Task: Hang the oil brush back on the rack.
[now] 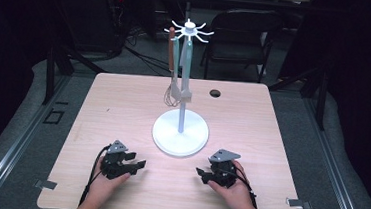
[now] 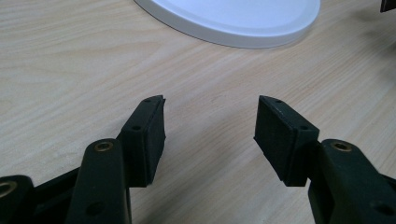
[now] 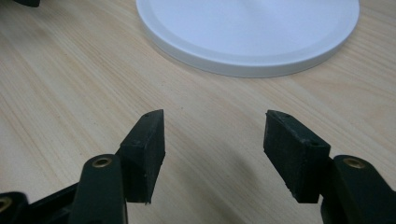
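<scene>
1. The wooden counter (image 1: pixel 123 104) carries everything; a small dark hole (image 1: pixel 215 93) sits near its far edge.
2. The white utensil stand (image 1: pixel 184 84) is on the middle of the counter, its round base (image 1: pixel 179 134) a little toward the near edge. From the hooks at its top hang a whisk with a brown handle (image 1: pixel 170 58) and a pale blue spatula (image 1: pixel 186 69).
3. The left tool (image 1: pixel 136 166) rests on the counter near the near edge, just left of the base. Its jaws are spread, with nothing between them.
4. The right tool (image 1: pixel 201 173) rests near the near edge, just right of the base. Its jaws are also spread and hold nothing.
</scene>
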Available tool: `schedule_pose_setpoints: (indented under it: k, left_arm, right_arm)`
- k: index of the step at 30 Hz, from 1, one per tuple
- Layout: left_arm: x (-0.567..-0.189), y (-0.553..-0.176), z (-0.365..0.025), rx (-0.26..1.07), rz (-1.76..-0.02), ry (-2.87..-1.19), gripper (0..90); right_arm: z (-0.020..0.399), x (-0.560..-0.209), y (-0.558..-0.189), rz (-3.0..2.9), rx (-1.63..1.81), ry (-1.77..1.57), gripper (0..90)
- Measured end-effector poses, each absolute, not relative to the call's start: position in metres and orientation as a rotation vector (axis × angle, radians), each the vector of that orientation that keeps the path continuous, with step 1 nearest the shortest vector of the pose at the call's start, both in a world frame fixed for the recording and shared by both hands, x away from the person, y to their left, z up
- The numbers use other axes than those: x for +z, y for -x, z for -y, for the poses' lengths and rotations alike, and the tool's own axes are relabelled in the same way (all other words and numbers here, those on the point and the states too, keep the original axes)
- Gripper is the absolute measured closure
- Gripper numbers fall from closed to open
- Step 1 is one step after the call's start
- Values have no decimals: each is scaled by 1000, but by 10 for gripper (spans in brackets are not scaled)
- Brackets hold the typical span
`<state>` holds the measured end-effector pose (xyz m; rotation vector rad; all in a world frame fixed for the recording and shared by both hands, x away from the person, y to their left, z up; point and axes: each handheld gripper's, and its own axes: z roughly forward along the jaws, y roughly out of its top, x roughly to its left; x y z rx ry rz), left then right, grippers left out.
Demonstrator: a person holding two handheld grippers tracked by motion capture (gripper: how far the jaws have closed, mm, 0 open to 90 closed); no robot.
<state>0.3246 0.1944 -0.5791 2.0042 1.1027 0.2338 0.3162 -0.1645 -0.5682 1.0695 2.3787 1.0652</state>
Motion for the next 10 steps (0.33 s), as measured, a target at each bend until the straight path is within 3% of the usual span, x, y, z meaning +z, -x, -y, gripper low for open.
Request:
schedule_pose_setpoints:
  k: [10]
  left_arm:
    - [-579,-326,-195,232,-1102,-2004,410]
  right_arm:
    - [166,-568,-316,-2382,1059,-1072,383]
